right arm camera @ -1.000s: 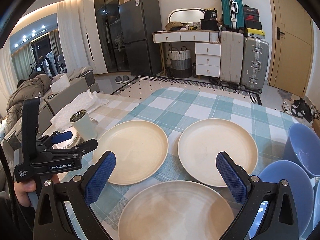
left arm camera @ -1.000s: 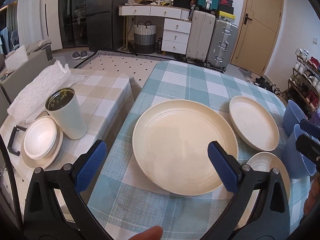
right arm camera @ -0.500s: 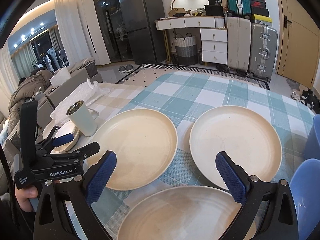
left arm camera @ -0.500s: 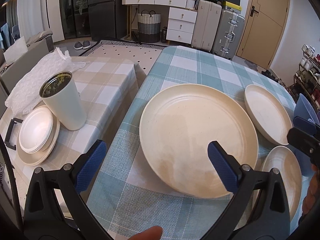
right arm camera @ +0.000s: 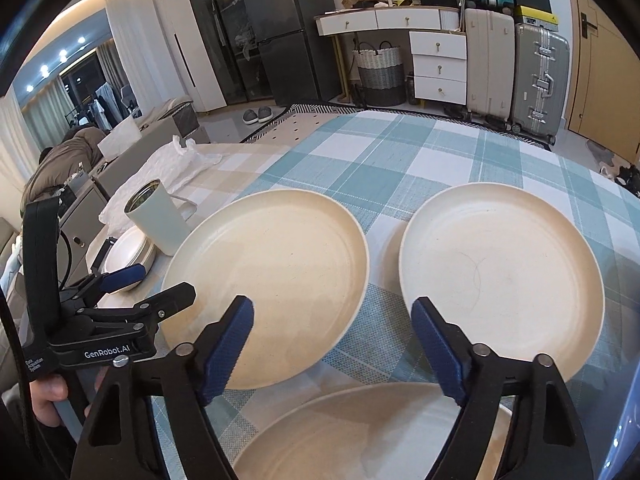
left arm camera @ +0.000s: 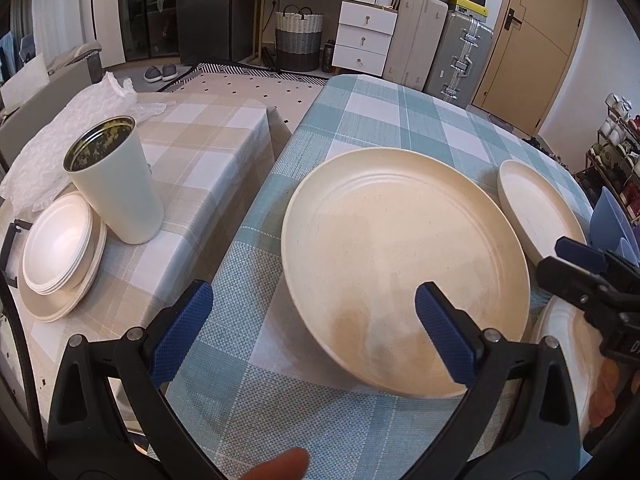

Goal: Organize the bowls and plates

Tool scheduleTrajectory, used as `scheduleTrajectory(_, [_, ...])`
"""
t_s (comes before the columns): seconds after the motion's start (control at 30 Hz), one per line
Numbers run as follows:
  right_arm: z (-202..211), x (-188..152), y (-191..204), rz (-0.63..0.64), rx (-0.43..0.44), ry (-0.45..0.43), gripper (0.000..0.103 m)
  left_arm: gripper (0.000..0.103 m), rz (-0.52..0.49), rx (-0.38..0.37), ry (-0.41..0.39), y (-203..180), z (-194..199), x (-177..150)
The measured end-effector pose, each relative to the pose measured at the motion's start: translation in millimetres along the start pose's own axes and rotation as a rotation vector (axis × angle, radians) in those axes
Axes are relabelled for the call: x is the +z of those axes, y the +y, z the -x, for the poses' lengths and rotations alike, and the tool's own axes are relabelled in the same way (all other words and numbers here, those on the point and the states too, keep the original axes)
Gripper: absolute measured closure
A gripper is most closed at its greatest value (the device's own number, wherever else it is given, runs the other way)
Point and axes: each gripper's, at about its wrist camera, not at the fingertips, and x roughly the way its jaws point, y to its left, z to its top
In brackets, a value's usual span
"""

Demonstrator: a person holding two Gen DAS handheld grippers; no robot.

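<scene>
Cream plates lie flat and apart on the blue-checked table [right arm camera: 400, 152], so each one can be reached by its rim alone. The left plate [right arm camera: 272, 284] and the right plate [right arm camera: 500, 276] lie side by side with a strip of cloth between them. A third, the near plate [right arm camera: 360, 436], lies closest to the person, just below the right gripper [right arm camera: 332, 344]. At the right border of the left wrist view a blue bowl [left arm camera: 610, 220] shows only in part.

The left gripper [left arm camera: 314, 328] is released: its jaws stand wide and nothing is between the pads. One blue finger hangs over the left plate near its front rim and the other over bare cloth, so the rim runs between them. I judge this to be a line-up for a pinch on the rim.

The jaws of the right gripper are closing, but the pads press on nothing; only cloth and the far edge of the near plate show between them. It points down over the gap between the plates, probably because the near plate is its target.

On the beige side table [left arm camera: 208, 148] a stack of white dishes [left arm camera: 60, 252] sits touching a cup [left arm camera: 116, 184]. That stack may be where the plates should go.
</scene>
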Motion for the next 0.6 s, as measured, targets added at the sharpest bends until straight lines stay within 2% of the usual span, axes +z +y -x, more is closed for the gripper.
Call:
scheduleTrajectory(0.27, [-20, 1, 0, -0.023, 0.034, 0.044, 0.026, 0.012, 0.033, -0.041, 0.029, 8, -8, -1])
scheduleTrajectory(0.33, [-24, 1, 0, -0.022, 0.035, 0.05, 0.027, 0.018, 0.049, -0.061, 0.037, 11, -10, -1])
scheduleTrajectory(0.47, [-29, 3, 0, -0.013, 0.033, 0.063, 0.035, 0.027, 0.044, -0.058, 0.041, 11, -13, -2])
scheduleTrajectory(0.6, [-34, 3, 1, 0.0, 0.011, 0.078, 0.049, 0.036, 0.039, -0.06, 0.041, 10, -15, -2])
